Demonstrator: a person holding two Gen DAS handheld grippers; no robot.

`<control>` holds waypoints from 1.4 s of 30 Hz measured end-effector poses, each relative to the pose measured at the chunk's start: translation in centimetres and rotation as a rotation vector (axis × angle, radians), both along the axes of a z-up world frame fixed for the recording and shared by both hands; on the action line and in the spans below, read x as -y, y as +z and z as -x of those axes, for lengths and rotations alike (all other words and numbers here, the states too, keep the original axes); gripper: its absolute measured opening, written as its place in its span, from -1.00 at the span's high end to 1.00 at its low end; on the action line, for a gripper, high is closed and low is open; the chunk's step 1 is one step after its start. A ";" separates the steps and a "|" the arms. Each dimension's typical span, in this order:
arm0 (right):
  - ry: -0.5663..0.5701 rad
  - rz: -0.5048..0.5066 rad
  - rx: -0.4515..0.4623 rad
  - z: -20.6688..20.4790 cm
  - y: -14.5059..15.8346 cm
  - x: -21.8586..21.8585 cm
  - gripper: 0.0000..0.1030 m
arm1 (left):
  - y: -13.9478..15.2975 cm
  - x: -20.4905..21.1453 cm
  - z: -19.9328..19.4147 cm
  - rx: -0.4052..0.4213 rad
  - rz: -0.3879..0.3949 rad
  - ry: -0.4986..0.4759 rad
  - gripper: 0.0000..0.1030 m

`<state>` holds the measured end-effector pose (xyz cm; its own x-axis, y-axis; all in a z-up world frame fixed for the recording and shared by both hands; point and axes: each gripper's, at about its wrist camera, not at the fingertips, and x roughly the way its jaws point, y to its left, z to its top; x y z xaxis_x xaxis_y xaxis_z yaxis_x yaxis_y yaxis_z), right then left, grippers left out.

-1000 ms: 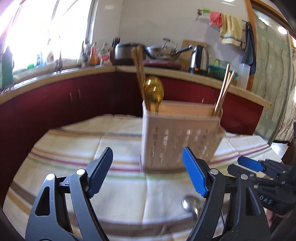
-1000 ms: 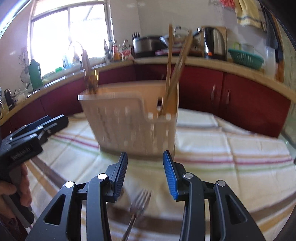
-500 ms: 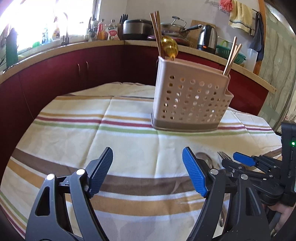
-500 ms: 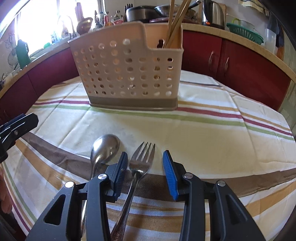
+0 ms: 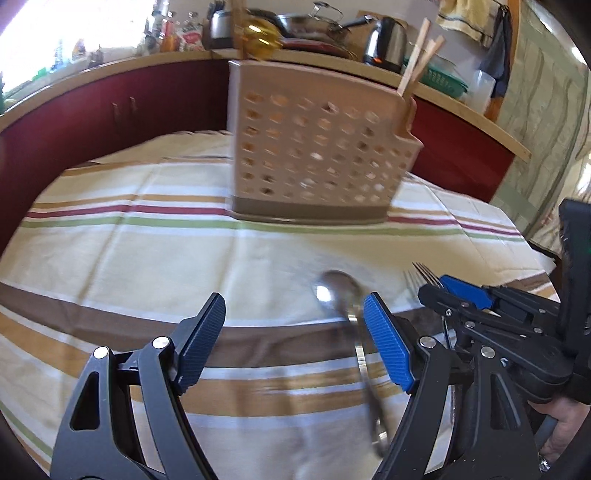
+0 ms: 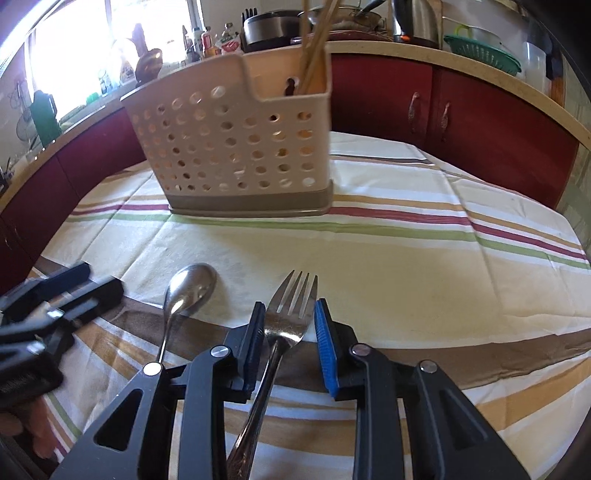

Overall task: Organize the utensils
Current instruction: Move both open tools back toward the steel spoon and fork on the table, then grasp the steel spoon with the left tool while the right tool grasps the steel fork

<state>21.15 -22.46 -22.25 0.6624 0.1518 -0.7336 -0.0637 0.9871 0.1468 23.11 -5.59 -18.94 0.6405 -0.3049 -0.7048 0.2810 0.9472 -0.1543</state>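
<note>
Right gripper: I have it low over the striped tablecloth, jaws parted narrowly with the fork's neck between them; both blue pads stand clear of the metal, so nothing is clamped.
Fork: lies flat on the cloth, tines pointing to 12 o'clock toward the caddy, handle running back under the gripper toward 6 o'clock.
Left gripper: I see the jaws spread wide and holding nothing, hovering above the cloth.
Spoon: flat on the cloth, bowl up, just inside the left gripper's right pad at about 1 o'clock from the jaw gap; in the right wrist view it lies just beside the fork, at the fork's 9 o'clock, not touching.
Utensil caddy: perforated beige holder on a brown base, upright on the cloth at 12 o'clock, well apart from fork and spoon.
Caddy contents: wooden chopsticks lean out of the right-end compartment; a gold spoon rises at the left end.
Focus: left wrist view is motion-blurred.
</note>
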 end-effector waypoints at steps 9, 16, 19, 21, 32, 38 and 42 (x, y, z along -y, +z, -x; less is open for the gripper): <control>-0.003 -0.060 0.017 0.5 0.7 2.9 0.45 | -2.2 3.9 -2.2 -0.104 -0.032 -0.026 -0.23; 0.005 -0.084 0.023 0.3 0.6 3.8 0.45 | -2.3 4.9 -2.3 -0.090 -0.099 -0.034 -0.05; 0.004 -0.086 0.024 0.4 0.6 3.8 0.45 | -2.4 5.6 -1.9 -0.065 -0.143 -0.052 0.08; 0.002 -0.086 0.024 0.3 0.5 3.9 0.45 | -2.4 5.7 -1.9 -0.059 -0.150 -0.061 0.26; -0.005 -0.068 0.070 1.3 1.5 3.7 0.47 | -1.5 4.0 -1.3 -0.025 -0.046 -0.053 0.29; -0.008 -0.058 0.129 2.3 2.4 3.3 0.49 | 0.5 2.7 0.7 0.079 -0.004 -0.042 0.29; -0.010 -0.049 0.168 3.1 3.3 3.0 0.51 | 1.5 1.9 1.7 0.125 0.017 -0.029 0.29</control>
<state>18.10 -25.42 -18.91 0.7765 0.1780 -0.6045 -0.0819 0.9796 0.1833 21.40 -7.45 -17.41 0.7137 -0.3357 -0.6148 0.3263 0.9359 -0.1323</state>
